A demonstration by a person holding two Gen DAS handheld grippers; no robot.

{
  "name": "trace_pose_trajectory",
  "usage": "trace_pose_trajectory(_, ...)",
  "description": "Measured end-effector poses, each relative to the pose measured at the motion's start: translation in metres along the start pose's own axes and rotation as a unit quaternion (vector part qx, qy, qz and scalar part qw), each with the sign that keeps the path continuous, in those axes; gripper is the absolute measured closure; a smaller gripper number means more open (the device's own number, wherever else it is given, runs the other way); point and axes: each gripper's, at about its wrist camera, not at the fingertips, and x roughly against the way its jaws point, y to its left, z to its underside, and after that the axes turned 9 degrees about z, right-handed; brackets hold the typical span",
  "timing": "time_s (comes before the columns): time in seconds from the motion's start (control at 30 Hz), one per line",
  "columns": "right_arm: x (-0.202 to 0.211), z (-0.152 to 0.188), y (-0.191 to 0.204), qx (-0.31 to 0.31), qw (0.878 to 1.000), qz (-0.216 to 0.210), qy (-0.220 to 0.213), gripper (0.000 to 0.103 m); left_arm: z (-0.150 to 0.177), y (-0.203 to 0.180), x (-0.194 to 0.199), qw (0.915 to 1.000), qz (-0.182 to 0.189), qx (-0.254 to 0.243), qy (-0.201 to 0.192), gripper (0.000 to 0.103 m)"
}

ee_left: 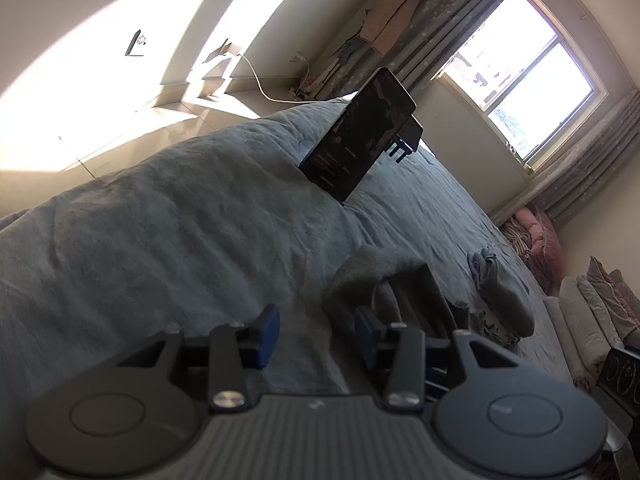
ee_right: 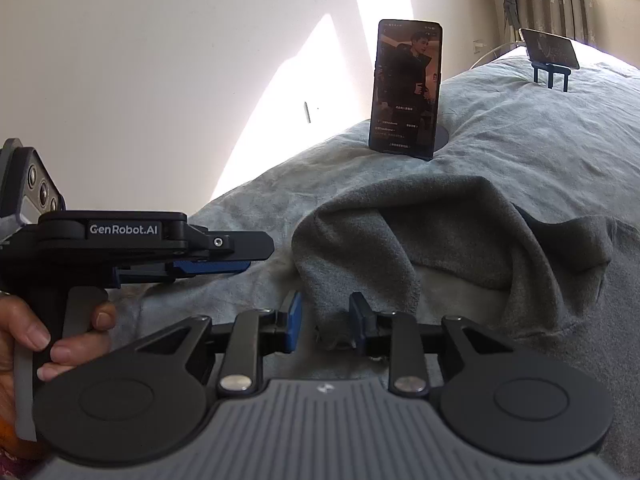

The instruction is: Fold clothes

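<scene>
A grey garment (ee_right: 448, 240) lies rumpled on the pale blue bedspread (ee_right: 540, 128). In the right wrist view its near edge hangs between my right gripper's (ee_right: 325, 320) open jaws. My left gripper (ee_right: 224, 260), held in a hand, is at the left of that view, seen side-on, just left of the garment. In the left wrist view my left gripper (ee_left: 316, 336) is open and empty over the bedspread (ee_left: 160, 220), with the grey garment (ee_left: 384, 280) just beyond its right finger.
A phone (ee_right: 406, 88) stands upright on the bed behind the garment; it also shows in the left wrist view (ee_left: 360, 136). A second phone on a blue stand (ee_right: 550, 54) is farther back. Small crumpled clothes (ee_left: 484, 264), pillows (ee_left: 580, 312) and a window (ee_left: 532, 76) lie to the right.
</scene>
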Motion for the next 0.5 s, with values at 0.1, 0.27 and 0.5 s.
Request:
trace_pose_trajectory(0.1, -0.009, 0.002, 0.005, 0.014, 1.0, 0.01, 0.0, 0.069, 0.001, -0.001, 0.0, 1.0, -0.001, -0.002, 0.0, 0.06)
trace_pose_trajectory(0.27, -0.019, 0.003, -0.002, -0.001, 1.0, 0.029, -0.011, 0.088, 0.002, -0.001, 0.0, 1.0, 0.004, -0.002, -0.002, 0.06)
trace_pose_trajectory(0.5, -0.026, 0.008, -0.091, -0.334, 0.931, -0.146, 0.03, 0.092, 0.003, -0.001, 0.0, 0.999, 0.043, 0.012, 0.002, 0.061)
